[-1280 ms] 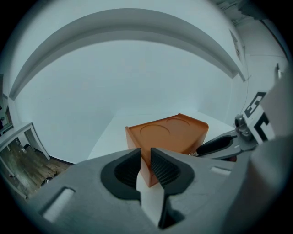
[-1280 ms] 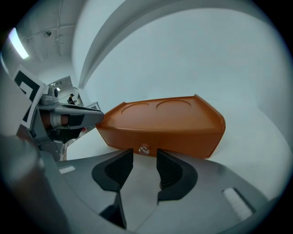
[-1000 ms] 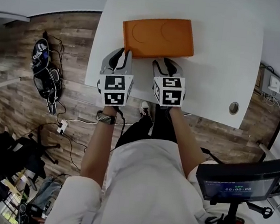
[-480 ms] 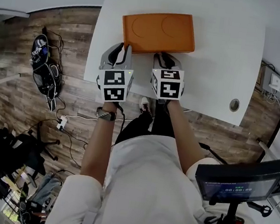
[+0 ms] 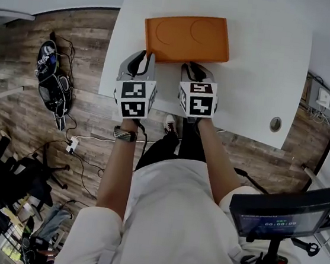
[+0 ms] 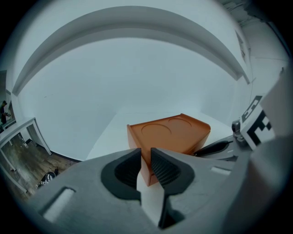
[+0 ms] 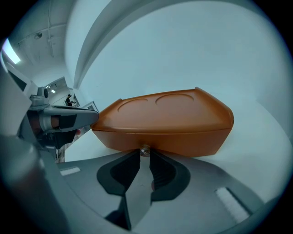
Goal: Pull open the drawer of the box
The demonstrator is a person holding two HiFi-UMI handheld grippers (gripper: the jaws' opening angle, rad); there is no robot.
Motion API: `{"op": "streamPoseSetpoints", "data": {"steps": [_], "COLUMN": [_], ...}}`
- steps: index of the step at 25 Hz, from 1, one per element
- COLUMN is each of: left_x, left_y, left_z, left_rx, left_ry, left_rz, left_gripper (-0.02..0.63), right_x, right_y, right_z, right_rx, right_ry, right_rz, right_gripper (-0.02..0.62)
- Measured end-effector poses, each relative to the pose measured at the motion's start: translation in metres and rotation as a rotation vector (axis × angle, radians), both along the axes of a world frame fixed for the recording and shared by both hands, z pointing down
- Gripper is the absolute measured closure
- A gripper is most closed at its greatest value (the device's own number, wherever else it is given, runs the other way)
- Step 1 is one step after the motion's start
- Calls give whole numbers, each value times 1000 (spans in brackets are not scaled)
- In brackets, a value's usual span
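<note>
Orange box [image 5: 187, 38] lying on white surface [image 5: 263, 63], long axis running left-right, directly ahead of both tools. Right tool [image 7: 145, 156] angling down, jaws having just been closing, now pinching small metal knob [image 7: 144, 150] on box's near face. Left tool [image 6: 145, 153] sitting at box's near left corner, jaws narrow, gripping nothing. Pull likely going straight back toward person.

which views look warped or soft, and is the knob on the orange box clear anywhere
Head view: fisheye bows the edges of the white table; orange box sharp, light even. Right gripper view: dark round vignette, box bulged, its small knob slightly soft yet readable. Left gripper view: same vignette and curved background, box fairly clear, knob not visible.
</note>
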State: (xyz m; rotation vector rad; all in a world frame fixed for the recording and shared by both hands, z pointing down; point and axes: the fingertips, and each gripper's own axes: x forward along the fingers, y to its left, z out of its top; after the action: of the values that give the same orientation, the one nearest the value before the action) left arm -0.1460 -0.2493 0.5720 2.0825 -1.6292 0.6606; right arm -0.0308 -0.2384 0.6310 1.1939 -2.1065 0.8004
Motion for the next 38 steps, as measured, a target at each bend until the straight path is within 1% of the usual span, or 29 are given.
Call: {"op": "streamPoseSetpoints", "data": {"steps": [12, 20, 26, 38], "left_x": [-3, -4, -3, -1], "left_y": [-1, -2, -3, -7], "left_z": [3, 5, 6, 12], "left_rx": [-10, -17, -36, -60], "left_ry": [2, 6, 16, 18], "left_rz": [8, 15, 28, 47], "left_gripper": [537, 537, 537, 537], "right_x": [1, 3, 5, 10], "right_y": [15, 23, 29, 47], "right_z": [4, 5, 6, 13], "right_rx": [-21, -16, -5, -22], "right_ry": [-18, -20, -14, -7], "right_rz": [-8, -12, -21, -23], "right_gripper": [526, 526, 526, 526]}}
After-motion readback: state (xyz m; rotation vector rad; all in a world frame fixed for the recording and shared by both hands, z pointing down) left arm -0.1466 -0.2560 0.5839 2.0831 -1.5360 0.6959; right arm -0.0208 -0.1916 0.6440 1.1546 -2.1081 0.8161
